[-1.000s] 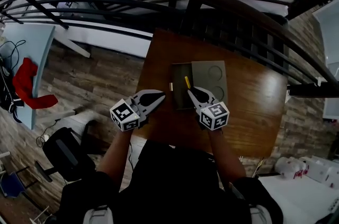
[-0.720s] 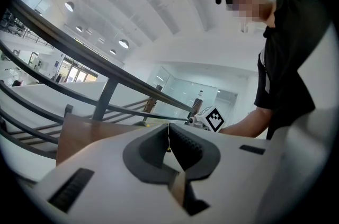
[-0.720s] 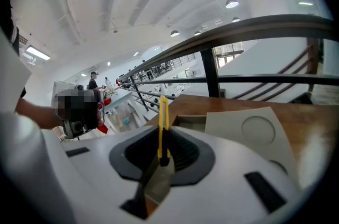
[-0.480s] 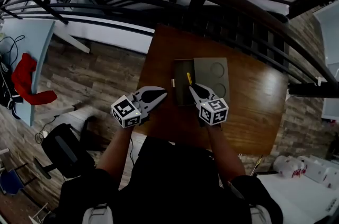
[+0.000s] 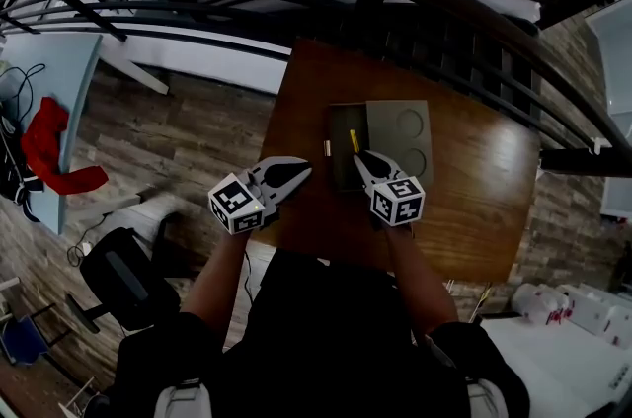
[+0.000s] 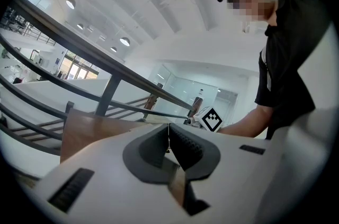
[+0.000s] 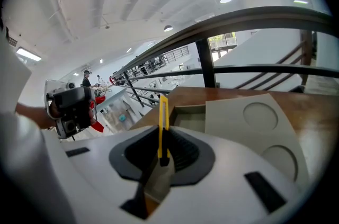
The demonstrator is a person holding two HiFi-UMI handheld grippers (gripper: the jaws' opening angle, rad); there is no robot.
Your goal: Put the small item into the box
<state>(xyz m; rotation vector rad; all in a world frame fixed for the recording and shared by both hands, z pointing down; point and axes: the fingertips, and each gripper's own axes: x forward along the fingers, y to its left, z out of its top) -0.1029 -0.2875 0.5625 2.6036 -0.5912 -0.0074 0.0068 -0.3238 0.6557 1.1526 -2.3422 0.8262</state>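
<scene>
Since a moment ago not much has changed — my right gripper point(image 5: 359, 155) still pinches the yellow stick point(image 7: 163, 121), and the stick still pokes out over the open box point(image 5: 341, 123). My left gripper point(image 5: 303, 171) stays to the left of the box, over the brown table point(image 5: 474, 201), with its jaws pressed together on nothing. The flat grey part with two round dents point(image 7: 258, 118) lies on the right side of the box. The bottom end of the stick is hidden down between my right jaws. A tiny pale thing point(image 5: 327, 148) lies on the table just left of the box — it is too small for me to tell what it is.
</scene>
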